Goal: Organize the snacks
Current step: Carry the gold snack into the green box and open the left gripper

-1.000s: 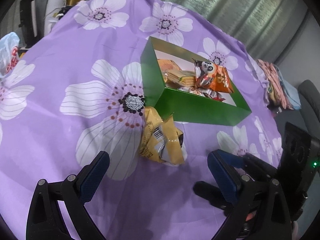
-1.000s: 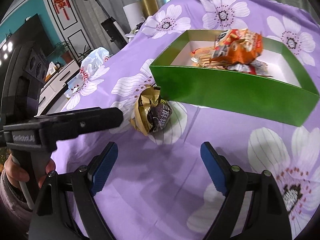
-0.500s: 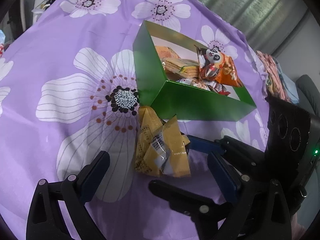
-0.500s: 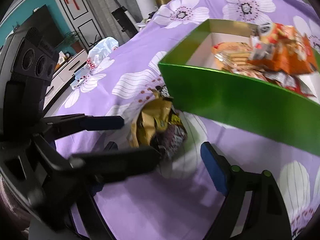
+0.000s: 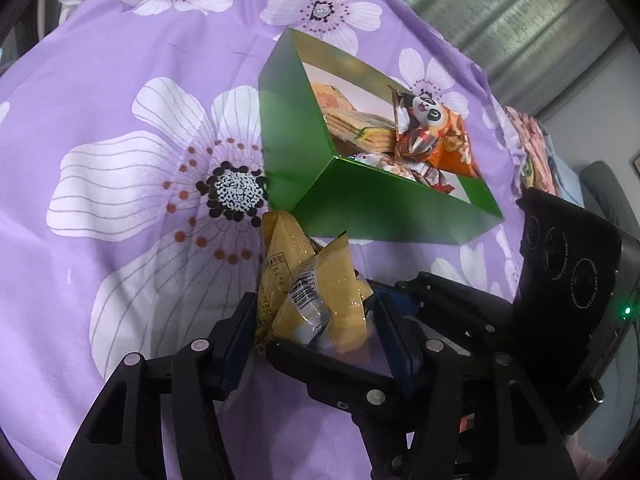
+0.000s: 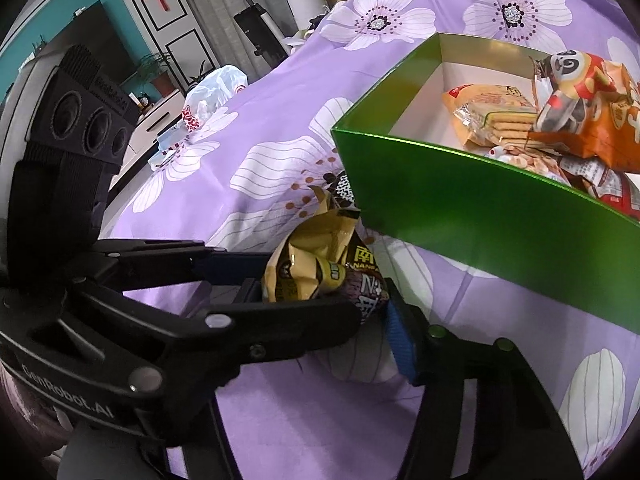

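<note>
I've closed my left gripper (image 5: pixel 316 336) onto the yellow snack packet (image 5: pixel 312 292), wide a second ago; right gripper (image 6: pixel 320 316) crossed in around it too, grip unclear; packet lies on the cloth (image 5: pixel 120 80) just outside the green box (image 5: pixel 380 212); lift next.

Your left wrist camera looks down its fingers, close over the yellow packet (image 5: pixel 316 296), facing the green box (image 5: pixel 376 204). Your right one faces the same packet (image 6: pixel 320 272) and box (image 6: pixel 480 216) from the opposite side.
</note>
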Demonstrator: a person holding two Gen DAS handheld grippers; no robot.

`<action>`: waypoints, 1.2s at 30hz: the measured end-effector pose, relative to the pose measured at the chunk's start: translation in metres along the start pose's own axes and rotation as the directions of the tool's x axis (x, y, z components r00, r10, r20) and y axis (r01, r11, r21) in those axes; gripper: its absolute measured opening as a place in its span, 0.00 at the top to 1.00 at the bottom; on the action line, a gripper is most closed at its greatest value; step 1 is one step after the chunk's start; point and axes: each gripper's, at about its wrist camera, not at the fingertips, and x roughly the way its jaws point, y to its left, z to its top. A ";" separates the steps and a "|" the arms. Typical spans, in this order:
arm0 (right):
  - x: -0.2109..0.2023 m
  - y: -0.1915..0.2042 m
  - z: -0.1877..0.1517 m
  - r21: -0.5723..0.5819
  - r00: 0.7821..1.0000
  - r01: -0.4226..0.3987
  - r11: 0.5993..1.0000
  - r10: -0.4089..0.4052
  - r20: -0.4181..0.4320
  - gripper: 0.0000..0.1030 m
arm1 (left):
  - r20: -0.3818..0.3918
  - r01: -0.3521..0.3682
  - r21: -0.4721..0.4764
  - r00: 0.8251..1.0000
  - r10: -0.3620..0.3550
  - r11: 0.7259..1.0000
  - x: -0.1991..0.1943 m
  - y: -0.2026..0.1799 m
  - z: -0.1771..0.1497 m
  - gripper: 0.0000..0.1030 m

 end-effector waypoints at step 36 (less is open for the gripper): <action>-0.116 0.014 -0.022 0.004 0.964 0.079 0.997 -0.077 0.255 0.48 | 0.119 -0.031 0.270 0.993 -0.002 0.962 -0.052 -0.117 -0.007 0.44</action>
